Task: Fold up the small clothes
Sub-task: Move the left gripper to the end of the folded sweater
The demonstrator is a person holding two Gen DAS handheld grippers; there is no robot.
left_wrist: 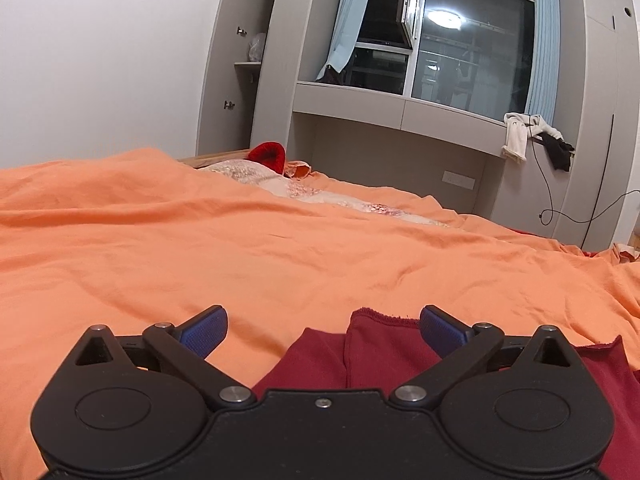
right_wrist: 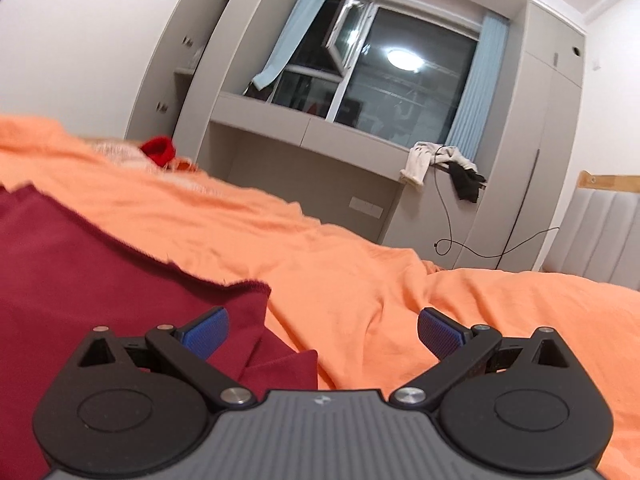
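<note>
Both of your hand-held grippers stand wide apart with nothing between the pads: the left hand-held gripper [left_wrist: 323, 330] hangs over the near edge of the dark red garment [left_wrist: 384, 354], the right hand-held gripper [right_wrist: 323, 330] over its right corner. The garment lies flat on the orange bedsheet [left_wrist: 240, 248], in the near part of the bed, with a raw frayed hem facing the window [left_wrist: 460, 40].

What I judge could go wrong: a low pass could catch a pad on the loose hem and drag the fold open, or pinch the sheet along with the cloth, since the sheet is rumpled just beside it.

Count: one dark red garment, two grippers, one bright red item [left_wrist: 267, 155] beyond the sheet's far edge.
</note>
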